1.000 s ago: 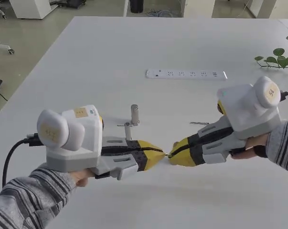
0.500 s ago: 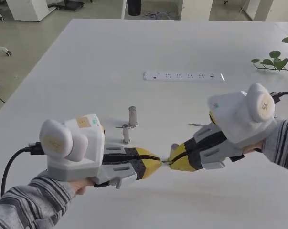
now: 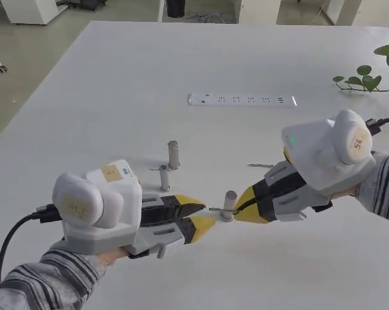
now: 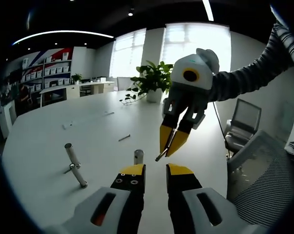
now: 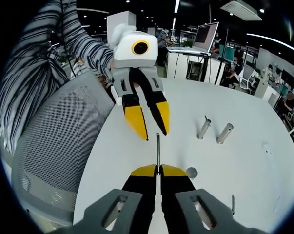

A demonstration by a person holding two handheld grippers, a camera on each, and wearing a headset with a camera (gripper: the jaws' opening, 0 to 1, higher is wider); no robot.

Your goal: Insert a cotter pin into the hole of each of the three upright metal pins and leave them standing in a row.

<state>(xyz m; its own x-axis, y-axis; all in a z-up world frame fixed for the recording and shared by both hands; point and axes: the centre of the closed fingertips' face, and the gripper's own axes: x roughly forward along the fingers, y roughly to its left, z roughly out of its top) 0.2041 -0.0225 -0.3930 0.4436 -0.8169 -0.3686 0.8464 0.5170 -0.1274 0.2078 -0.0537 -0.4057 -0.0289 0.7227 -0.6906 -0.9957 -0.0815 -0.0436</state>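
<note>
Right gripper: jaws shut tight on one end of a cotter pin, the rest sticking straight out ahead of the yellow tips. In the head view the cotter pin lies level and crosses in front of the front metal pin, which stands upright on the white table. The right gripper view puts that front metal pin just to the right of the tips, with the cotter pin running past it. In the left gripper view the free end sits clear of it. So it is beside the pin, not through the hole.

Left gripper: jaws parted, nothing between them. Its tips face the right gripper's tips across a small gap, near the cotter pin's free end but not touching it.

Beyond the left gripper:
- middle metal pin, upright, with a second cotter pin set crosswise near its top
- far metal pin, upright just behind it, top bare

The two stand close together; the front metal pin stands apart from them, to the right.

A loose cotter pin lies flat on the table beyond the right gripper. A power strip lies farther back, well apart from the work. A leafy plant reaches in at the right edge.

Striped sleeves on both arms. A grey mesh chair stands at the table's near side in the right gripper view.
</note>
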